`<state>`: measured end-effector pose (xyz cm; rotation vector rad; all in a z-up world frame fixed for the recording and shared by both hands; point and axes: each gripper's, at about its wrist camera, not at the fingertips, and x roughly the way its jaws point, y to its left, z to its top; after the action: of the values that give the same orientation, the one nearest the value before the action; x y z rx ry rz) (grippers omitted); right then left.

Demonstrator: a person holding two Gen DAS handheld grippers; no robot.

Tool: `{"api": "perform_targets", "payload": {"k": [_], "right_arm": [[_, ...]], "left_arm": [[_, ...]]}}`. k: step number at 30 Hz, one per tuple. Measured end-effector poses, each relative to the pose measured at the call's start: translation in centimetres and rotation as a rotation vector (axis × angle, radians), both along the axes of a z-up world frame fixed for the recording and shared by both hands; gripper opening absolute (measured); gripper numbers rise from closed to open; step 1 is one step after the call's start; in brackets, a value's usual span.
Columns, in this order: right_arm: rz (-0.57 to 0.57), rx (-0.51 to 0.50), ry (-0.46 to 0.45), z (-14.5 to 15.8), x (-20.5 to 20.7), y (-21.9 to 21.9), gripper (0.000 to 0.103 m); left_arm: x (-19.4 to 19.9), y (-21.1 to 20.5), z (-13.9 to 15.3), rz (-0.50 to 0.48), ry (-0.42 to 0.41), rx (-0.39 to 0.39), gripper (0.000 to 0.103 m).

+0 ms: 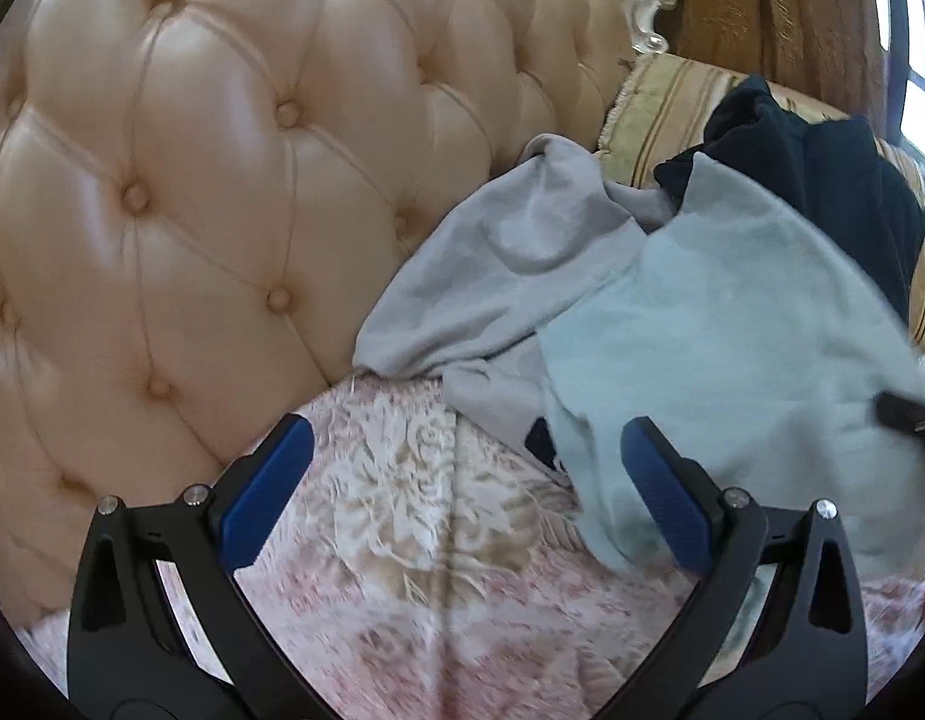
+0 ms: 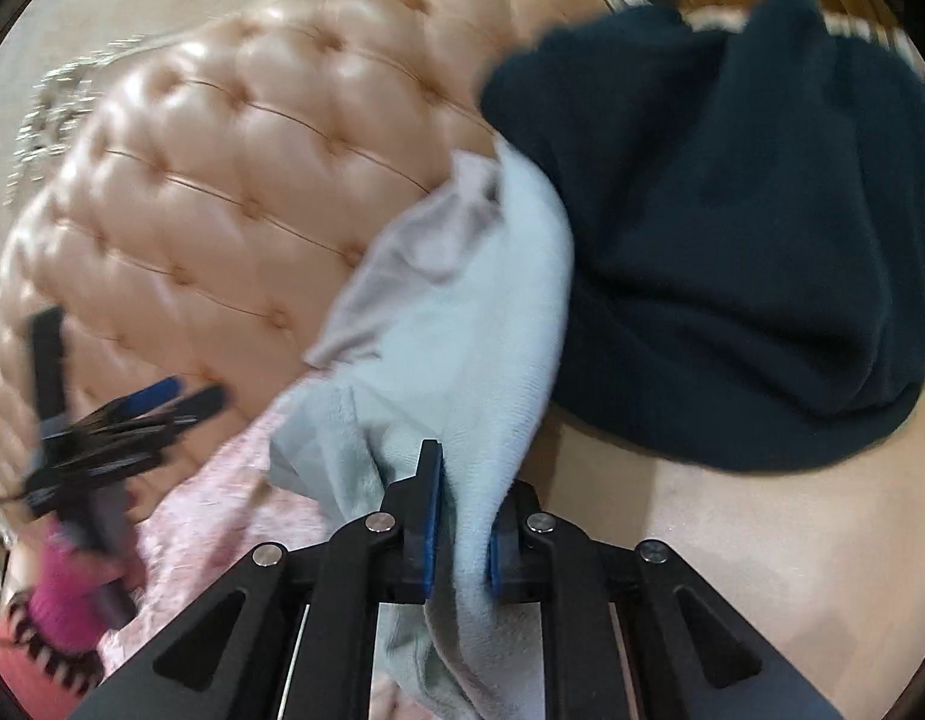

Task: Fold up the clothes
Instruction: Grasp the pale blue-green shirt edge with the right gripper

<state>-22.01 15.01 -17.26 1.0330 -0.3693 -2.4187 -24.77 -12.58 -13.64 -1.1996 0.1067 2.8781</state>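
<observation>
Three garments lay heaped against the tufted headboard (image 1: 180,192): a pale blue cloth (image 1: 732,336), a grey cloth (image 1: 498,276) partly under it, and a dark navy garment (image 1: 822,180) behind both, resting on a striped pillow (image 1: 672,102); the heap sat on a pink patterned bedspread (image 1: 414,570). The left claw (image 1: 468,480) hung over the bedspread with its blue pads wide apart and nothing between them; its right pad stood over the near edge of the blue cloth, though whether it touched was unclear. In the right wrist view the right claw (image 2: 459,516) was clamped on a bunched fold of the blue cloth (image 2: 462,348), the fabric pinched between the two pads and trailing down below them; the grey cloth (image 2: 402,264) showed at its upper left edge, and the navy garment (image 2: 720,240) filled the upper right, overlapping the blue cloth's far side. The left claw (image 2: 186,396) appeared blurred at the left of that view, near the headboard (image 2: 222,180), held by a hand in a magenta sleeve (image 2: 66,600).
</observation>
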Motion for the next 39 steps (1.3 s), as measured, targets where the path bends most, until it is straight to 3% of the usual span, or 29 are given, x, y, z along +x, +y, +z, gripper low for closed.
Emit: {"api": "perform_targets", "payload": {"k": [5, 9, 13, 17, 20, 21, 23, 25, 26, 29, 32, 34, 36, 39], "right_arm": [[-0.028, -0.045, 0.060, 3.6, 6.5, 3.5, 0.011], [-0.057, -0.010, -0.037, 2.7, 11.6, 6.7, 0.011], [-0.055, -0.018, -0.121, 1.2, 15.3, 8.0, 0.011], [-0.117, 0.000, -0.179, -0.4, 15.2, 8.9, 0.011], [-0.142, 0.022, -0.199, -1.0, 15.5, 9.6, 0.014], [-0.150, 0.029, -0.205, -1.2, 15.7, 9.9, 0.016], [-0.165, 0.043, -0.217, -1.5, 15.9, 10.4, 0.020], [-0.180, 0.058, -0.230, -1.9, 16.2, 10.9, 0.027], [-0.188, 0.065, -0.236, -2.1, 16.3, 11.2, 0.036], [-0.211, 0.086, -0.254, -2.6, 16.7, 11.9, 0.043], [-0.114, 0.238, -0.161, -2.4, 18.3, 8.0, 0.044], [-0.042, 0.345, -0.092, -2.2, 19.5, 5.1, 0.046], [0.030, 0.452, -0.023, -2.0, 20.7, 2.3, 0.058], [0.139, 0.610, 0.082, -1.8, 22.4, -2.0, 0.060]], "left_arm": [[-2.7, -0.6, 0.6, -0.057, -0.038, 0.065, 0.103], [-4.9, 0.7, 0.7, -0.158, -0.123, 0.168, 0.103], [-3.5, 5.2, 0.8, -0.310, -0.168, 0.245, 0.103], [-2.1, 9.9, -1.2, -0.372, -0.210, 0.211, 0.103], [-1.9, 12.7, -4.1, -0.406, -0.317, 0.154, 0.103], [-1.7, 13.0, -5.0, -0.409, -0.368, 0.168, 0.103], [-0.2, 11.8, -5.7, -0.394, -0.437, 0.284, 0.103], [2.5, 9.5, -5.2, -0.367, -0.423, 0.382, 0.102], [4.2, 8.4, -4.8, -0.356, -0.414, 0.408, 0.103], [8.4, 6.7, -4.1, -0.340, -0.404, 0.474, 0.103], [11.1, 7.6, -3.1, -0.338, -0.379, 0.465, 0.103], [11.5, 7.3, -3.2, -0.287, -0.384, 0.457, 0.103], [11.7, 6.1, -3.6, -0.221, -0.389, 0.476, 0.102], [13.2, 4.0, -2.6, -0.144, -0.346, 0.500, 0.102]]}}
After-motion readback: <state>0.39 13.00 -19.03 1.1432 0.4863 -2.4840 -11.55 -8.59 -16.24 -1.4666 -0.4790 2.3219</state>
